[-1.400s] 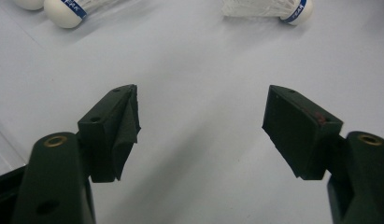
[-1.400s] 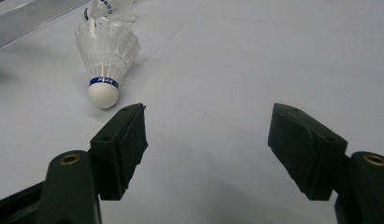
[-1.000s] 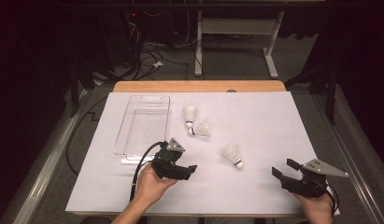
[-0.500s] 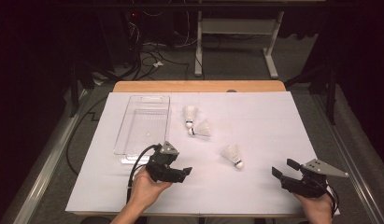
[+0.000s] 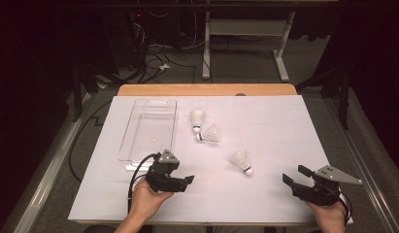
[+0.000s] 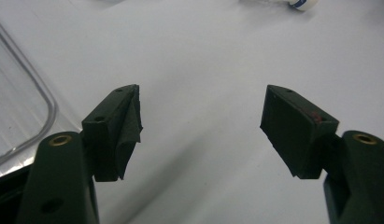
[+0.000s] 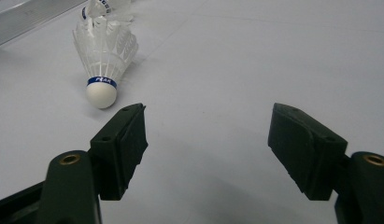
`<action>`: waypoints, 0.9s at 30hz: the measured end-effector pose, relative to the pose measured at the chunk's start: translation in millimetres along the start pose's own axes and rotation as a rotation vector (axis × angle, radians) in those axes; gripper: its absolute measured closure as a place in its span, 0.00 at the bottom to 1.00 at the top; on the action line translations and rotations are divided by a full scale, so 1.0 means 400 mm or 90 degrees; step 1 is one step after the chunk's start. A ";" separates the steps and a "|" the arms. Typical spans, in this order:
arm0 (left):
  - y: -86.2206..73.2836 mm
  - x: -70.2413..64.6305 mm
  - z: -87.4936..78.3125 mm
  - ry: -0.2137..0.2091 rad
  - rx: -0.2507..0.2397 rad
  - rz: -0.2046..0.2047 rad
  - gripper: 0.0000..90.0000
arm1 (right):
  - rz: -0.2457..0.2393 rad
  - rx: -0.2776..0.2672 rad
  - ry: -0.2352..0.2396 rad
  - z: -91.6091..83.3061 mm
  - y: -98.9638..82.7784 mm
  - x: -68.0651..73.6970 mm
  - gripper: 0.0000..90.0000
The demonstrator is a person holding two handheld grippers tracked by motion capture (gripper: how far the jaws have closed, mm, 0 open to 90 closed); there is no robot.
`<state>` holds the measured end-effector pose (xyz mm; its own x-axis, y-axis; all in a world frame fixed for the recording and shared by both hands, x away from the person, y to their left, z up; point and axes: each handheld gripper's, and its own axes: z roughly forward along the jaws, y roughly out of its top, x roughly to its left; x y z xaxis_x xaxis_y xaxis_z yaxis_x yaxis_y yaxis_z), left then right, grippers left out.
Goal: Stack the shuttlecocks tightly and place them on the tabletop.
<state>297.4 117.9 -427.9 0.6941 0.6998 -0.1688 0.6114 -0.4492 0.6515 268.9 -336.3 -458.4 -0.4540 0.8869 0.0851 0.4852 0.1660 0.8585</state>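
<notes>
I hold my left gripper [image 5: 186, 180] low over the white table [image 5: 284, 126], jaws wide apart and holding nothing. My right gripper [image 5: 296, 175] is spread wide too. The nearest birdie [image 5: 241, 160] lies on its side between them. Two more birdies [image 5: 205, 127] lie beside the clear tray [image 5: 149, 127].

We see a table [image 5: 202, 90] with a wooden top whose far edge shows as a bare strip in the upper middle of the high view; the rest is covered by a white sheet [image 5: 274, 136]. On the sheet, left of centre, lies a clear plastic tray [image 5: 149, 128], set lengthwise. Just right of it, two white shuttlecocks [image 5: 198, 119] lie close together near the frame's centre, and a third shuttlecock [image 5: 241, 160] lies apart from them, lower and to the right.
</notes>
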 end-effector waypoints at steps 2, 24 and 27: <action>-0.004 0.002 -0.002 0.002 0.001 -0.001 0.33 | 0.000 0.000 0.000 0.000 0.000 0.000 0.31; -0.037 0.021 -0.032 0.018 -0.015 -0.016 0.33 | 0.000 0.001 -0.002 0.000 0.000 0.000 0.31; -0.041 0.023 -0.034 0.020 -0.017 -0.016 0.33 | 0.000 0.001 -0.002 0.000 0.000 -0.001 0.31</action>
<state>288.5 139.4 -430.0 0.6660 0.7281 -0.1622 0.6181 -0.4170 0.6664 269.0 -336.4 -458.5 -0.4511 0.8885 0.0835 0.4864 0.1664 0.8577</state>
